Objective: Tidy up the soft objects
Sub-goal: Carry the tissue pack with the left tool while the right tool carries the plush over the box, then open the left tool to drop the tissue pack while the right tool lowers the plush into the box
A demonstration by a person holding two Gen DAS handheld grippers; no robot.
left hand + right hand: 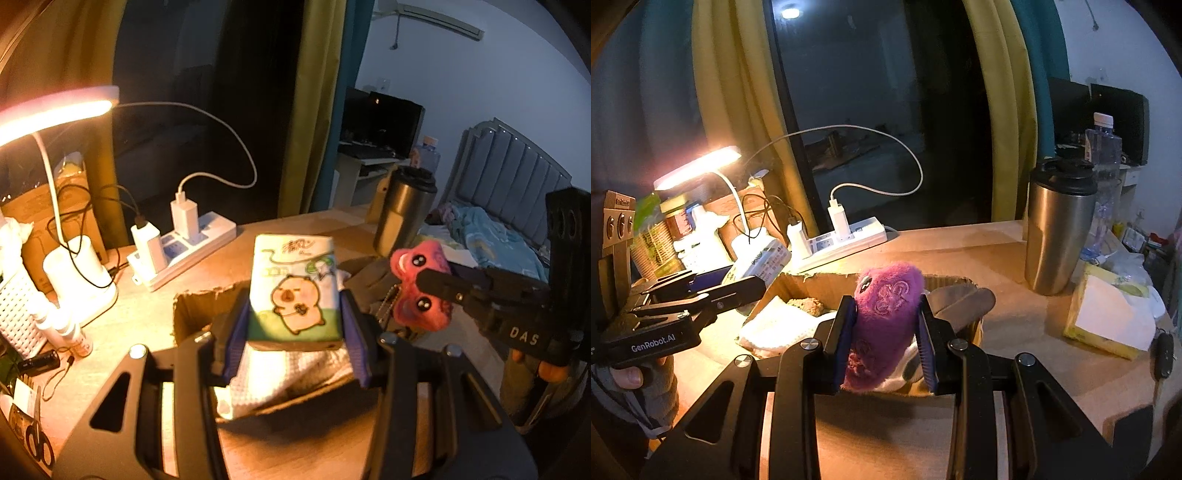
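Progress: midway by the look of it — two soft items lifted over the cardboard box point(827, 284), neither yet set inside.
Left tool point(293, 325): clenched on one tissue pack point(293, 291), centre of the left view, above the box.
Right tool point(886, 332): clenched on one pink plush toy point(886, 325), centre of the right view, above the box's near edge.
Already in box: one white cloth point(775, 325), lower left of the box; other contents unclear.
Left to do: release both into the box — one yellow tissue bundle point(1108, 325) lay on the table point(1015, 362), right of frame.
Other: one steel tumbler point(1058, 229); one lamp point(701, 166).
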